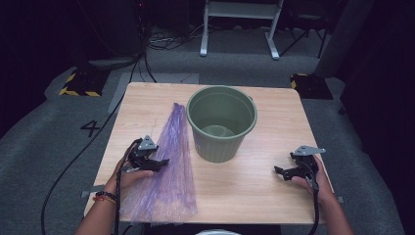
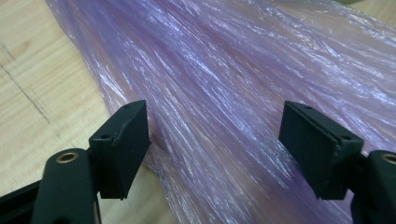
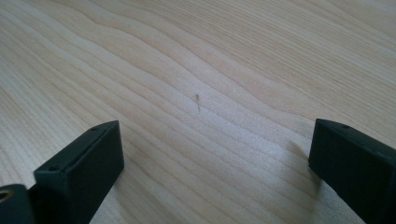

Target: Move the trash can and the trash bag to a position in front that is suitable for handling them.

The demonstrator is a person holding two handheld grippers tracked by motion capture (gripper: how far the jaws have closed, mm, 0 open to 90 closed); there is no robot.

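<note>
A purple plastic bag [image 1: 169,166] lies flat on the wooden table [image 1: 254,186], running from its near left corner up beside a green bucket [image 1: 221,122] at the middle. The left gripper [image 1: 157,164] hovers over the bag's left edge, jaws wide apart. The right gripper [image 1: 280,171] rests near the right edge, jaws released over bare wood.

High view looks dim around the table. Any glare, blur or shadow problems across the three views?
High view: table lit, floor and surroundings dark, picture soft. Left gripper view: glare streaks on the purple plastic bag, left tongs sharp. Right gripper view: even light on the wood, faint shadows beside the right tongs, far grain slightly soft.
</note>
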